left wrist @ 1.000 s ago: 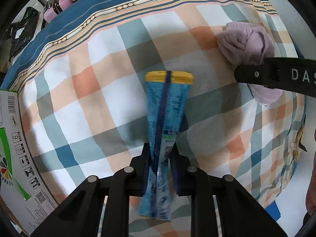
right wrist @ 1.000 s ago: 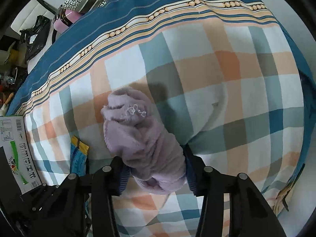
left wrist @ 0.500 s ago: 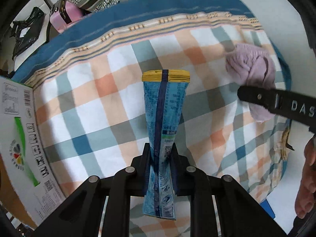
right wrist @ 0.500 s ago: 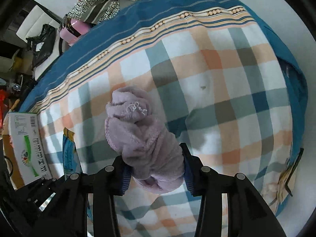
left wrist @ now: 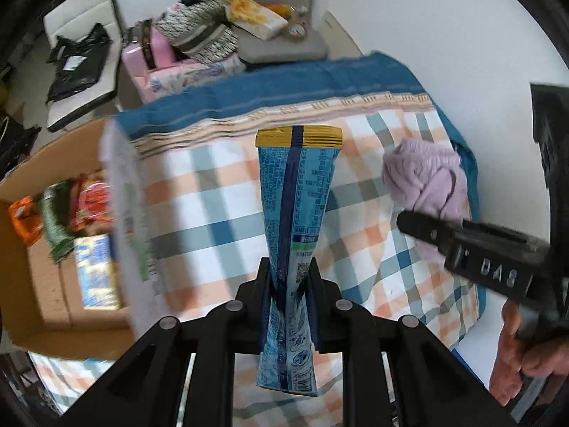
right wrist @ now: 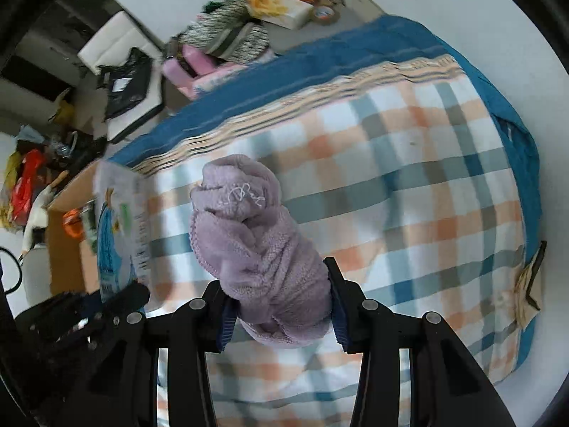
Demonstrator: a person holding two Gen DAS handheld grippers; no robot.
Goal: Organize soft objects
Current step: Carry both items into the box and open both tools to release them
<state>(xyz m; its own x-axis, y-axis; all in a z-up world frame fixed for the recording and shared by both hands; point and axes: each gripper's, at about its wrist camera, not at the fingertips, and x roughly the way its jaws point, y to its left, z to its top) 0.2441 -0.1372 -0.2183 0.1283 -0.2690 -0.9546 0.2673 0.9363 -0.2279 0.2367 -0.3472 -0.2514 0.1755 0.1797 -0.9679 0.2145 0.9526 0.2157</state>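
My left gripper [left wrist: 288,281] is shut on a blue snack packet [left wrist: 297,192] with a yellow top seal, held upright well above the checked bedspread [left wrist: 213,213]. My right gripper [right wrist: 281,295] is shut on a rolled lilac towel [right wrist: 256,227], also lifted above the bedspread [right wrist: 426,195]. In the left wrist view the towel [left wrist: 423,174] and the right gripper [left wrist: 419,224] show at the right. In the right wrist view the blue packet [right wrist: 110,249] shows at the left, partly hidden by the box flap.
An open cardboard box [left wrist: 46,270] stands at the bed's left side with several snack packets inside [left wrist: 71,210]; its white flap [left wrist: 124,213] stands up. Beyond the bed are a pink bag [left wrist: 142,53], striped cloth and a grey chair [left wrist: 284,35].
Both grippers have risen away from the bedspread with their loads. The view has widened, and the inside of the cardboard box has come into sight at the left.
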